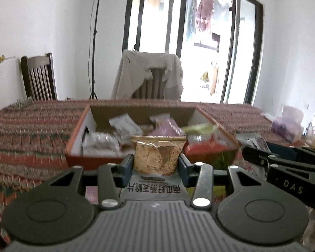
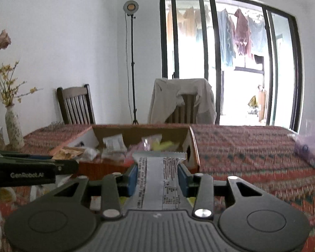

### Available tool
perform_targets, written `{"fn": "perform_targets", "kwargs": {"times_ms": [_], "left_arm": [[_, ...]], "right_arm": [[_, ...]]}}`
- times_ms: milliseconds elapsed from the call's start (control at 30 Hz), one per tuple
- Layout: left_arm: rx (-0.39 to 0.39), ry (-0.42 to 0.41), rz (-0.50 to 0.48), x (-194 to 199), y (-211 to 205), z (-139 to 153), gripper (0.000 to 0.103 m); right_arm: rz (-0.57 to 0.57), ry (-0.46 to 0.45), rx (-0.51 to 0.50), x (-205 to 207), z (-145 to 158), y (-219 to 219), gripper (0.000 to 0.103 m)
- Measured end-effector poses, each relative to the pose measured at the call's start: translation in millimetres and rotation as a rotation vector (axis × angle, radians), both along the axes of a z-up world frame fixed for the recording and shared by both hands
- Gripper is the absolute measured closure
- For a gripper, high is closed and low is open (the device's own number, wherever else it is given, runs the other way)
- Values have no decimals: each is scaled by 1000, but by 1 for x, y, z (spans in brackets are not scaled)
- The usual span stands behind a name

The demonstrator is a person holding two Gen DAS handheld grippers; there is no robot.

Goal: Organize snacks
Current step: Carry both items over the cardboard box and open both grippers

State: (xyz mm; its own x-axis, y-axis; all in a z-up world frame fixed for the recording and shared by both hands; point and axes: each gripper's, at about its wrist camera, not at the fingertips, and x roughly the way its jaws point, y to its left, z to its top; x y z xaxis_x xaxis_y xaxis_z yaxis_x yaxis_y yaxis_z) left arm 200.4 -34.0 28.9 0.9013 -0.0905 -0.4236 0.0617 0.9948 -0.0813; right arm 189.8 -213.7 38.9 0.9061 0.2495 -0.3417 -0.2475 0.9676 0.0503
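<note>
So the left gripper point(image 1: 156, 167) is clamped on a snack packet point(image 1: 157, 156), a see-through pouch with tan, speckled crisps inside and a grey printed band at its near end. The blue pads squeeze it from both sides and it sticks up between them, crimped top edge pointing away from the camera. The right gripper point(image 2: 157, 176) has its own catch: a white wrapper point(image 2: 158, 176) with small black print running along it, pinched tight between the two pads, serrated end pointing forward.

Both packets are held up in the air just in front of the cardboard box point(image 1: 94, 159), which has orange outer sides and sits open on the desk point(image 1: 31, 126). The box already has a bunch of snacks in it: white packets point(image 1: 124, 126) on the left side, a purple one point(image 1: 168, 128) in the middle, a green one point(image 1: 199, 128) blurred near the right wall, and a red one below that.

The desk wears a striped red and green woven cloth. In the left view the other gripper pokes in from the right edge, with more loose packets and a clear bag point(image 1: 287, 124) behind it. The right view shows a patterned vase point(image 2: 14, 131) with yellow twigs at the desk's left end.

Behind the desk stand two dark wooden chairs, one point(image 2: 184, 103) with a beige jacket hung over its back, plus a ring light on a stand point(image 2: 132, 63) and big glass doors point(image 2: 231, 63) with laundry hanging outside.
</note>
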Motion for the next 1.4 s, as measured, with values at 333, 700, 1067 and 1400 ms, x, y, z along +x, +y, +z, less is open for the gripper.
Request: {"fn": "perform_targets", "kwargs": {"times_ms": [333,700,1067,1400], "left_arm": [[-50,-60,50,45,20,29,58],[-86,-53,82,107,40,9,58],[-81,-8,126,124,56,-20,58],[-104,-64,162,111,57,-21,5]], "right_arm": [[-12,-40,31,56,26,21,63],[-55,-27,64,121,10,40,63],[-28,-12,21,128,-17,45,63],[-42,11,25,126,-27,44,5]]}}
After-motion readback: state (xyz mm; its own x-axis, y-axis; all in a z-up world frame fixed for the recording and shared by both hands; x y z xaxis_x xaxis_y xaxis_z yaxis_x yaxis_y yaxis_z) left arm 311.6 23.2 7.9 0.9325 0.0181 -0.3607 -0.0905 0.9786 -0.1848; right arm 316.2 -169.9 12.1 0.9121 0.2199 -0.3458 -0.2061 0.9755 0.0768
